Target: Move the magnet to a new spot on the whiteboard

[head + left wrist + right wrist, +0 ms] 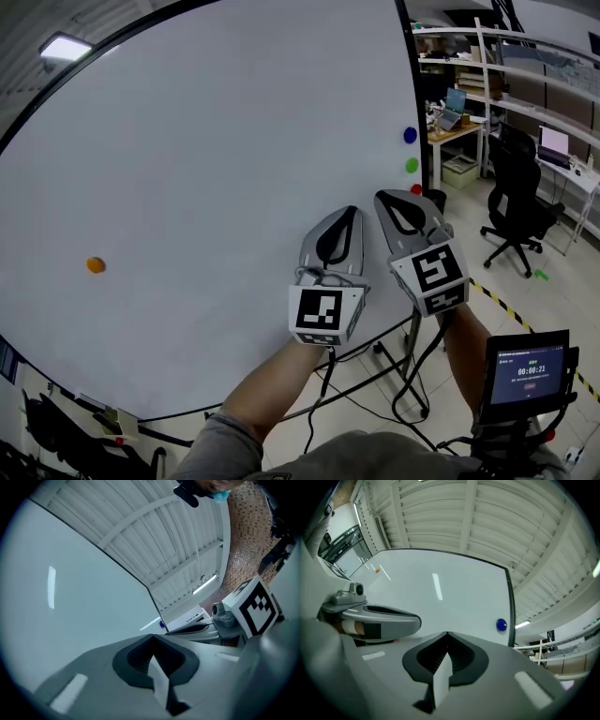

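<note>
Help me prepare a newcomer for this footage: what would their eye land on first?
The big whiteboard fills most of the head view, bare but for one orange magnet at its left and a blue magnet, a green magnet and a red magnet in a column at its right edge. Before it, the left gripper and right gripper point up side by side, both shut on nothing.

Right gripper [447,633] closed and empty, blue magnet [501,625] on whiteboard [459,597]
</note>
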`<state>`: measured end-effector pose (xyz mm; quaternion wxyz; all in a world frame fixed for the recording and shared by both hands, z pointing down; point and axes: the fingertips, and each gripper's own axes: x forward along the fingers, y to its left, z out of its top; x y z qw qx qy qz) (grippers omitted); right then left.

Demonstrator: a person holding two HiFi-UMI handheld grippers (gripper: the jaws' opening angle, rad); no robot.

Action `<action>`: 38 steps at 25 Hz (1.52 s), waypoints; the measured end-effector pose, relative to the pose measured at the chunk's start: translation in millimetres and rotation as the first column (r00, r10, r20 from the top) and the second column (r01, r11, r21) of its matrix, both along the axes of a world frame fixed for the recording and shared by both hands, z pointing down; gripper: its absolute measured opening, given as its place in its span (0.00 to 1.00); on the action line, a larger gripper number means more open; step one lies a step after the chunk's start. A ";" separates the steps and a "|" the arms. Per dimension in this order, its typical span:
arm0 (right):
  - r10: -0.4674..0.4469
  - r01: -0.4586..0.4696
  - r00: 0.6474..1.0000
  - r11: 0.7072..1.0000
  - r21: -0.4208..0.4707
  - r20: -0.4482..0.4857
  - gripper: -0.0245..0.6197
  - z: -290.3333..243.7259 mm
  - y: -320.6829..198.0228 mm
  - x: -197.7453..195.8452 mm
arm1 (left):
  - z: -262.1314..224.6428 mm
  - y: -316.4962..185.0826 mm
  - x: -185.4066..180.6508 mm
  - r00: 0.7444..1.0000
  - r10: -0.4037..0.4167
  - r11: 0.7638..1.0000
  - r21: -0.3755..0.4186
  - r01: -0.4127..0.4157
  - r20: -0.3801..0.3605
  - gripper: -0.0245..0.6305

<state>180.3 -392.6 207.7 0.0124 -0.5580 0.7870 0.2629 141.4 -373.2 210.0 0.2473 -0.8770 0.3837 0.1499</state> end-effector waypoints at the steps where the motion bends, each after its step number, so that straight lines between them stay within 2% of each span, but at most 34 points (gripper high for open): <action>1: -0.014 0.015 1.000 1.000 0.009 -0.013 0.05 -3.9 4.2 -9.0 | -3.5 2.3 -7.4 1.000 -0.016 1.000 0.003 0.016 -0.002 0.03; 6: -0.101 0.103 0.994 0.994 0.043 -0.035 0.05 -29.2 29.0 -52.4 | -28.0 22.3 -46.3 0.995 -0.103 0.994 0.025 0.103 -0.011 0.03; 9: -0.163 0.165 0.986 0.985 0.049 -0.046 0.05 -36.8 38.4 -92.8 | -36.4 29.6 -86.2 0.985 -0.172 0.984 0.032 0.173 -0.021 0.03; 14: -0.272 0.277 0.958 0.959 0.055 -0.087 0.05 -37.5 48.5 -205.3 | -34.2 39.8 -197.3 0.957 -0.285 0.958 0.019 0.286 -0.053 0.03; 20: -0.379 0.391 0.914 0.918 0.063 -0.146 0.05 -35.5 62.9 -332.2 | -34.7 56.1 -327.4 0.900 -0.427 0.903 0.020 0.430 -0.082 0.03; 22: -0.405 0.419 0.899 0.906 0.064 -0.166 0.05 -35.2 65.9 -366.1 | -35.3 60.0 -360.9 0.883 -0.461 0.886 0.012 0.464 -0.089 0.03; 25: -0.429 0.446 0.885 0.892 0.070 -0.181 0.05 -43.8 74.9 -384.3 | -46.3 70.5 -381.5 0.856 -0.508 0.859 0.014 0.511 -0.095 0.03; 28: -0.424 0.446 0.884 0.891 0.084 -0.195 0.05 -53.3 81.9 -390.0 | -54.3 78.5 -390.3 0.843 -0.530 0.845 0.029 0.535 -0.095 0.03; 30: -0.415 0.440 0.886 0.893 0.094 -0.204 0.05 -60.5 84.2 -394.0 | -58.6 81.1 -394.8 0.840 -0.534 0.842 0.030 0.539 -0.094 0.03; 33: -0.382 0.411 0.897 0.906 0.103 -0.221 0.12 -71.2 85.7 -397.4 | -65.7 83.9 -399.9 0.838 -0.539 0.839 0.025 0.543 -0.090 0.03; 35: -0.346 0.378 0.907 0.920 0.105 -0.240 0.13 -74.6 83.4 -395.2 | -71.6 84.1 -399.1 0.844 -0.528 0.846 0.031 0.532 -0.093 0.03; 38: -0.319 0.356 0.911 0.928 0.107 -0.261 0.20 -66.7 85.2 -399.5 | -66.5 85.2 -404.2 0.853 -0.513 0.855 0.036 0.518 -0.097 0.03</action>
